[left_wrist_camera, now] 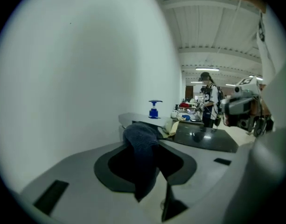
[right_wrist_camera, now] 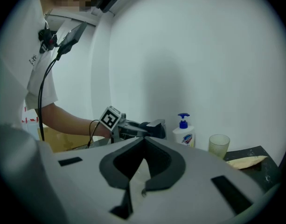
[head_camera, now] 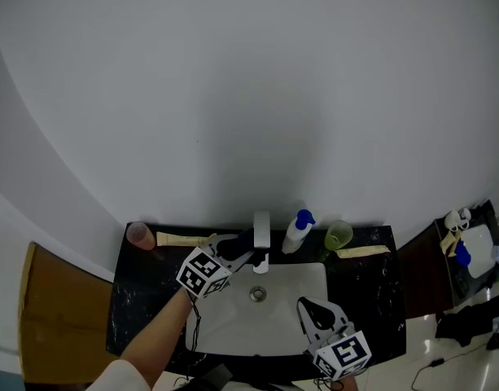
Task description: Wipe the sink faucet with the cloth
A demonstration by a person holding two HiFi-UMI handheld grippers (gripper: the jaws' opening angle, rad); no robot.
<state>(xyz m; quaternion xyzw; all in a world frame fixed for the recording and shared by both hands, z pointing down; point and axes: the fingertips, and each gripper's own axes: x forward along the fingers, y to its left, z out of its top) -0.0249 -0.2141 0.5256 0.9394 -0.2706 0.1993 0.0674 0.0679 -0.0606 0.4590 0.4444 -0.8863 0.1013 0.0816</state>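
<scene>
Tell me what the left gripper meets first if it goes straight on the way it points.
Most likely the grey metal faucet. The left gripper, shut on the dark blue cloth, points right at it; cloth and faucet look close or touching, but depth is unclear.

The head view is dim and flatly lit. A soft grey shadow spreads on the white wall [head_camera: 257,129] above the faucet [head_camera: 261,230], and straight lines bow near the edges. Both gripper views are fisheye circles with black corners. In the left gripper view, ceiling strip lights [left_wrist_camera: 207,69] glow at far right and the black counter [left_wrist_camera: 205,140] carries a dull sheen.
</scene>
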